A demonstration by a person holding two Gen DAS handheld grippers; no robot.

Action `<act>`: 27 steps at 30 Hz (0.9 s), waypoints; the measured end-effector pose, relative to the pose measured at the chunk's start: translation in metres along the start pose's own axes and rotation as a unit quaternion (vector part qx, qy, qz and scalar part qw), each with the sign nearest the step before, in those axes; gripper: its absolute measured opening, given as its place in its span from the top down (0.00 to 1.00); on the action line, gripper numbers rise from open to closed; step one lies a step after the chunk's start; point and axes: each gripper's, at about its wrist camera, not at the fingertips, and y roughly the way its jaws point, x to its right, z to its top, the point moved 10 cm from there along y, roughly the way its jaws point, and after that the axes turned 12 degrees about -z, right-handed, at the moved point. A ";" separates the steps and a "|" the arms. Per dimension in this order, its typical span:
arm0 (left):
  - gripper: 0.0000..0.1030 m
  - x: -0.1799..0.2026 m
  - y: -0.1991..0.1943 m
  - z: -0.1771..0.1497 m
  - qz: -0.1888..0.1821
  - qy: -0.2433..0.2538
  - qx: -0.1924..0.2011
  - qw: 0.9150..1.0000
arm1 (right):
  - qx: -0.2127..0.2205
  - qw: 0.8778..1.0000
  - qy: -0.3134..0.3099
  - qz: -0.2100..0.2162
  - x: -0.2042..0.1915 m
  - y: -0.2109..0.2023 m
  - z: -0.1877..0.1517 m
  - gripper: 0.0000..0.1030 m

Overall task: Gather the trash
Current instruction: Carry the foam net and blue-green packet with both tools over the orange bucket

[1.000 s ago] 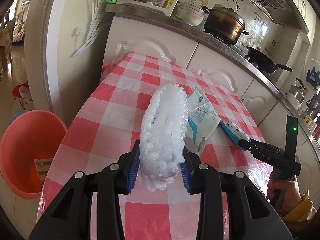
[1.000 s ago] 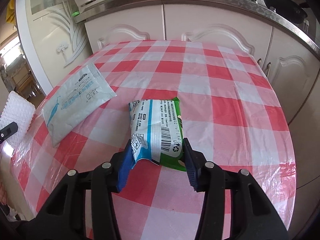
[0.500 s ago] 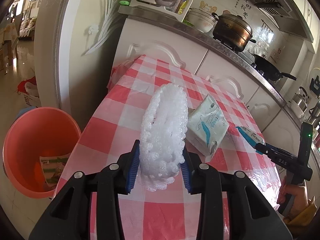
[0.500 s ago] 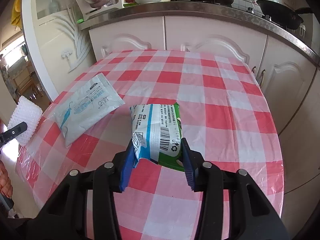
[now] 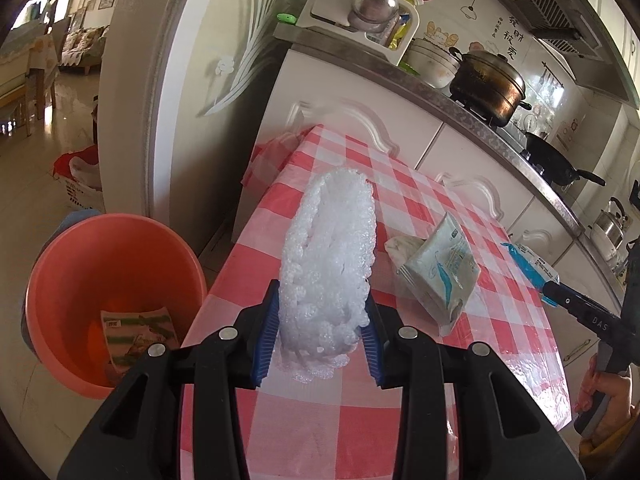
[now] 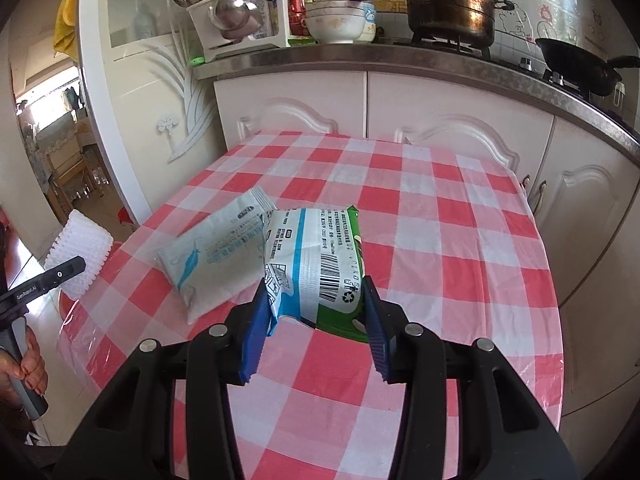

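Note:
My left gripper [image 5: 318,332] is shut on a white foam net sleeve [image 5: 330,264] and holds it above the left edge of the red-checked table [image 5: 400,432]. The sleeve also shows in the right wrist view [image 6: 80,256]. My right gripper [image 6: 314,320] is shut on a blue, white and green snack wrapper [image 6: 316,264], lifted off the table. A pale wet-wipe pack [image 6: 218,256] lies on the table just left of the wrapper; it also shows in the left wrist view [image 5: 438,272]. An orange bucket [image 5: 72,256] stands on the floor left of the table, with a wrapper [image 5: 136,336] inside.
White cabinets [image 6: 420,120] and a counter with a pot [image 6: 450,4], bowls [image 6: 340,20] and a pan [image 6: 576,64] stand behind the table. A white pillar [image 5: 136,100] rises left of the table. A basket [image 5: 80,184] sits on the floor beyond the bucket.
Both grippers have pulled back and risen with their loads. The left one has shifted left towards the bucket, which shows more fully. The snack wrapper has lifted off the table.

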 end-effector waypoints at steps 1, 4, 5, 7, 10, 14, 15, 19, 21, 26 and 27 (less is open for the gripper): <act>0.62 -0.003 -0.002 0.001 0.002 -0.002 0.003 1.000 | 0.003 1.000 -0.003 0.004 -0.005 -0.002 0.003 0.56; 0.62 -0.009 -0.006 0.002 0.007 -0.008 0.009 1.000 | 0.010 1.000 -0.011 0.017 -0.019 -0.007 0.009 0.56; 0.62 -0.012 -0.008 0.003 0.010 -0.009 0.011 1.000 | 0.011 1.000 -0.015 0.024 -0.026 -0.008 0.012 0.56; 0.62 -0.020 -0.011 0.004 0.014 -0.014 0.015 1.000 | 0.012 0.999 -0.021 0.037 -0.039 -0.009 0.015 0.56; 0.62 -0.031 -0.017 0.004 0.021 -0.022 0.020 0.999 | 0.012 0.998 -0.035 0.058 -0.061 -0.010 0.018 0.56; 0.62 -0.050 -0.025 0.005 0.035 -0.034 0.027 0.998 | 0.010 0.994 -0.058 0.093 -0.098 -0.013 0.021 0.56; 0.62 -0.055 -0.027 0.005 0.039 -0.038 0.029 0.998 | 0.009 0.993 -0.062 0.103 -0.107 -0.013 0.021 0.56; 0.62 -0.076 -0.037 0.006 0.056 -0.053 0.038 0.996 | 0.001 0.985 -0.082 0.150 -0.150 -0.015 0.024 0.56; 0.62 -0.089 -0.044 0.008 0.068 -0.062 0.045 0.995 | 0.000 0.980 -0.102 0.169 -0.175 -0.016 0.024 0.56; 0.62 -0.123 -0.060 0.011 0.094 -0.082 0.061 0.990 | -0.002 0.967 -0.145 0.210 -0.230 -0.020 0.024 0.56; 0.62 -0.128 -0.063 0.012 0.099 -0.086 0.064 0.989 | -0.001 0.964 -0.153 0.216 -0.239 -0.021 0.024 0.56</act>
